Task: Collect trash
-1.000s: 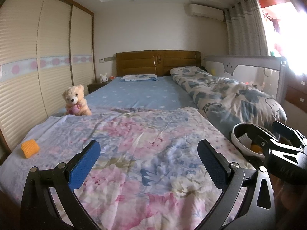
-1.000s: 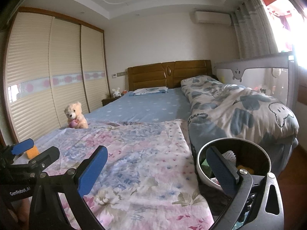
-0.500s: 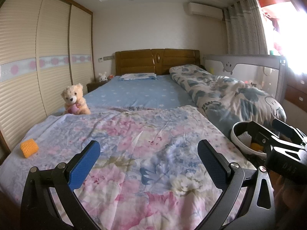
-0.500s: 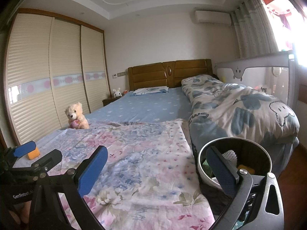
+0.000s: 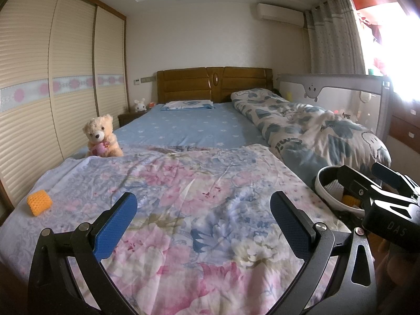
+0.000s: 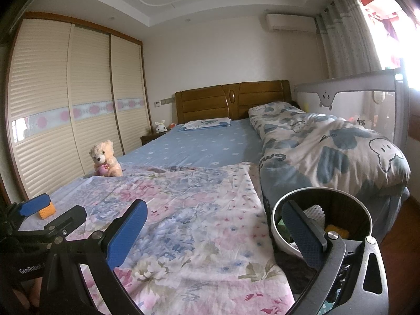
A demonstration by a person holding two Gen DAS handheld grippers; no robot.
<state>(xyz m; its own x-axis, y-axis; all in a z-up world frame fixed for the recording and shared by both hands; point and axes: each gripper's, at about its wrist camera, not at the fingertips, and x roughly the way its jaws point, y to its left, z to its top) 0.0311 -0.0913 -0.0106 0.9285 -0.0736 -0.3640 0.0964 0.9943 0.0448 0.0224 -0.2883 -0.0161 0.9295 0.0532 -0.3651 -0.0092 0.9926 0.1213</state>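
Nearest, the left gripper (image 5: 203, 224) hangs over the foot of the bed with its blue pads spread wide and nothing between them; the right gripper (image 6: 214, 232) is likewise released and empty, its right finger (image 6: 302, 236) standing in front of the mouth of the trash bin (image 6: 278, 232) in its own view; whether it reaches inside or only lines up with it, I cannot tell.

The trash bin (image 5: 321, 187) sits just beside the bed's right foot corner; inside it show a white foam net (image 6: 313, 214), an orange foam piece (image 6: 336, 231) and something green low on the left (image 6: 283, 227); so part of the collecting looks already done.

On the floral sheet (image 5: 199, 183), near the left edge of the bed, lies one orange foam fruit net (image 5: 39, 205); it rests alone, well apart from the bin and off to the left of the left gripper; it appears to be the one piece of trash left on the bed, and the left gripper is the nearer of the two to it.

Farther on, a teddy bear (image 5: 102, 137) sits upright where the floral sheet meets the blue one; to the right a rumpled quilt (image 5: 315, 134) lies along the bed; neither reads as trash; I see no other litter up to the headboard (image 5: 214, 88), though folds in the quilt could hide some.
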